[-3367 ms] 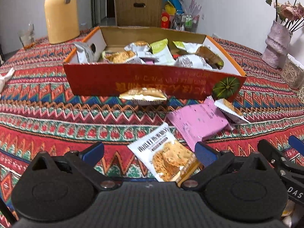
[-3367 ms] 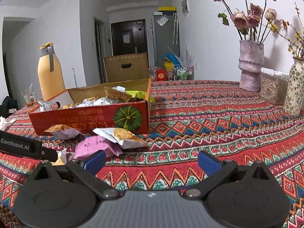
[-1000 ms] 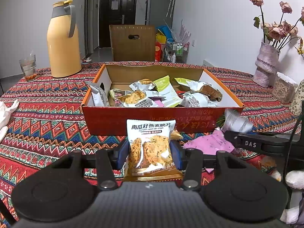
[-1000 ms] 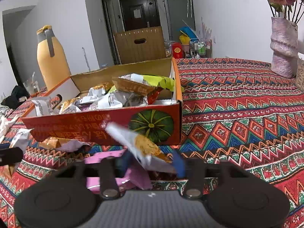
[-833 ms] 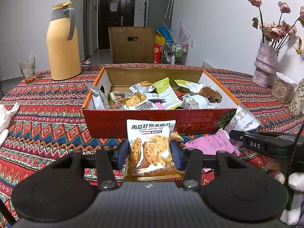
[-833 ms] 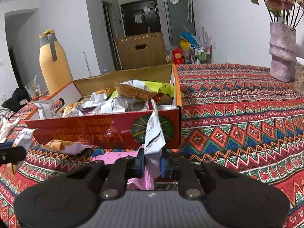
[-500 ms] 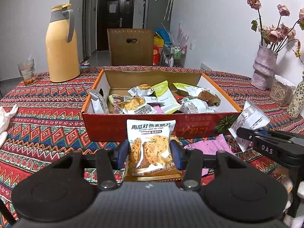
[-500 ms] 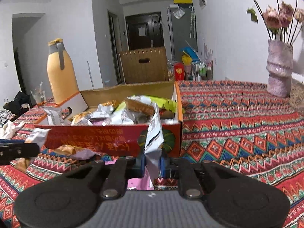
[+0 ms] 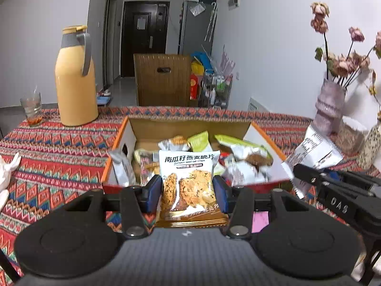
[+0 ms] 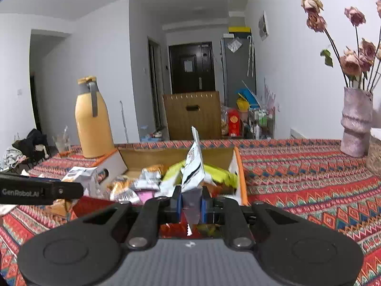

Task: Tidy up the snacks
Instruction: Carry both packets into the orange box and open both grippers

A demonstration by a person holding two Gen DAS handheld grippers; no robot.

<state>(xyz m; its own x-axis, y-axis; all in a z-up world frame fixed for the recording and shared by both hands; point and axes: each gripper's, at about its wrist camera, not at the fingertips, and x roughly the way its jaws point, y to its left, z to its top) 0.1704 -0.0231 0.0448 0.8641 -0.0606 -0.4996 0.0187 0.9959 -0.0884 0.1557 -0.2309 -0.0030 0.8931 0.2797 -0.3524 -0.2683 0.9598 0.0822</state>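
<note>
Two light, crinkly packets aloft: left tool (image 9: 188, 189) pinches the oat-crisp packet (image 9: 188, 180) by its sides, right tool (image 10: 190, 202) clamps a white sachet (image 10: 194, 166), both near the box (image 9: 119, 140); fragile crisps, gentle squeeze.

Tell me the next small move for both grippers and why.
Probably carry both a little farther forward over the red snack box, then open. The left gripper is shut on the oat crisp packet, and the right gripper is shut on a white snack packet; both packets are lifted at the box's near wall, not yet clearly over its inside.
</note>
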